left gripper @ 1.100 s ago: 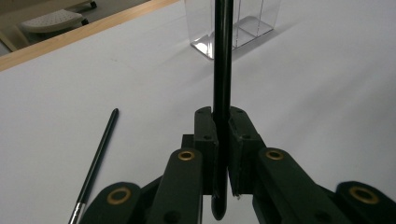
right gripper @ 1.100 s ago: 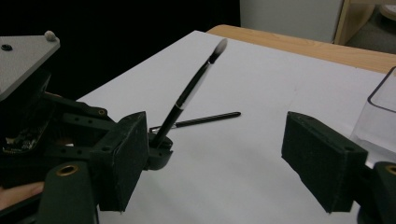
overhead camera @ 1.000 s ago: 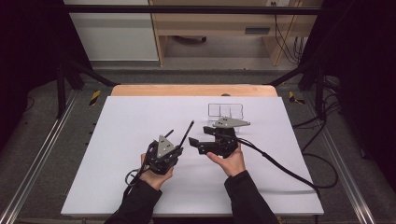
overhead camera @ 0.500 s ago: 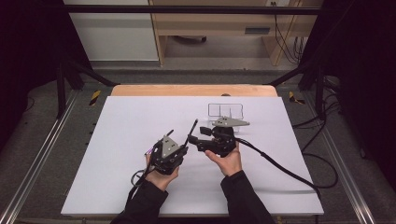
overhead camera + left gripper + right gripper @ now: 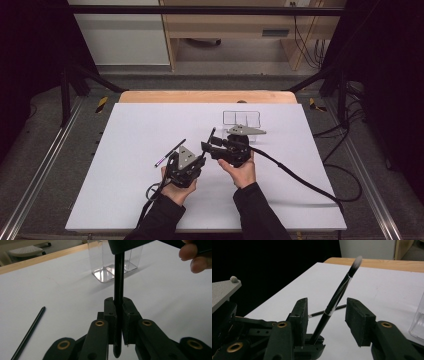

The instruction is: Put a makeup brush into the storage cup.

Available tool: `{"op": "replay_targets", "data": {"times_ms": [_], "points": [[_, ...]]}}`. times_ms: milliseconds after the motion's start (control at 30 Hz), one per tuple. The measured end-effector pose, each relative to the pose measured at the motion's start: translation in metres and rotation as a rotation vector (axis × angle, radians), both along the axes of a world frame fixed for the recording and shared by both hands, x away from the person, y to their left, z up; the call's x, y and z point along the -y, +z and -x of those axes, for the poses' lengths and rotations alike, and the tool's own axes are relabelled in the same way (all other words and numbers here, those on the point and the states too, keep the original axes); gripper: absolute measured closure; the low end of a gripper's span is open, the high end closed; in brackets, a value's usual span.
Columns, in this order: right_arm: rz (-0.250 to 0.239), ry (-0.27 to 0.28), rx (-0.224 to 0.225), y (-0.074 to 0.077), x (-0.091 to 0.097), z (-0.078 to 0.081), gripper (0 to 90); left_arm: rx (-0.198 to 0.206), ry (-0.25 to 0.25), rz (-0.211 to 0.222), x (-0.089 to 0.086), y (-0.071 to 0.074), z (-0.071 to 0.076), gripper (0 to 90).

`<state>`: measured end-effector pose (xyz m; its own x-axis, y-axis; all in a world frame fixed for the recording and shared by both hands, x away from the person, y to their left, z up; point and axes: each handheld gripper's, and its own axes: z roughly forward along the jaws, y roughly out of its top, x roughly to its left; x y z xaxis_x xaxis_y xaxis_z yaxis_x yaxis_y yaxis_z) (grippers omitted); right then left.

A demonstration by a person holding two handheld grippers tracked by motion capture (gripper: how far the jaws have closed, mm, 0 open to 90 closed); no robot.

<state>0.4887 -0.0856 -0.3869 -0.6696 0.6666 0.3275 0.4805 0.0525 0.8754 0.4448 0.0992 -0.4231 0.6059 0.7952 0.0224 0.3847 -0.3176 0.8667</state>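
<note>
Clamping the brush (image 5: 119, 285), left gripper (image 5: 119, 312); right gripper (image 5: 327, 315) closing, apart; clear box (image 5: 241, 119) beyond.

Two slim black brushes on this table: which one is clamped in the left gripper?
The makeup brush standing tilted up, white bristle tip in the air, handle pinched in the left gripper. The other brush lies flat on the white table, untouched.

Bright table, dark surroundings, soft blur
</note>
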Motion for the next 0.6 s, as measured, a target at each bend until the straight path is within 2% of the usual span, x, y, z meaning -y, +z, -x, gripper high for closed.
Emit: {"op": "replay_targets", "data": {"times_ms": [367, 600], "points": [[-0.033, -0.014, -0.024, -0.0016, -0.0018, -0.0017, 69.8, -0.004, 0.007, 0.033, 0.0029, 0.0001, 0.001, 83.2], [-0.042, -0.014, -0.032, -0.0021, -0.0022, -0.0015, 78.3, -0.005, 0.012, 0.037, 0.004, -0.0001, 0.0019, 83.2]]}}
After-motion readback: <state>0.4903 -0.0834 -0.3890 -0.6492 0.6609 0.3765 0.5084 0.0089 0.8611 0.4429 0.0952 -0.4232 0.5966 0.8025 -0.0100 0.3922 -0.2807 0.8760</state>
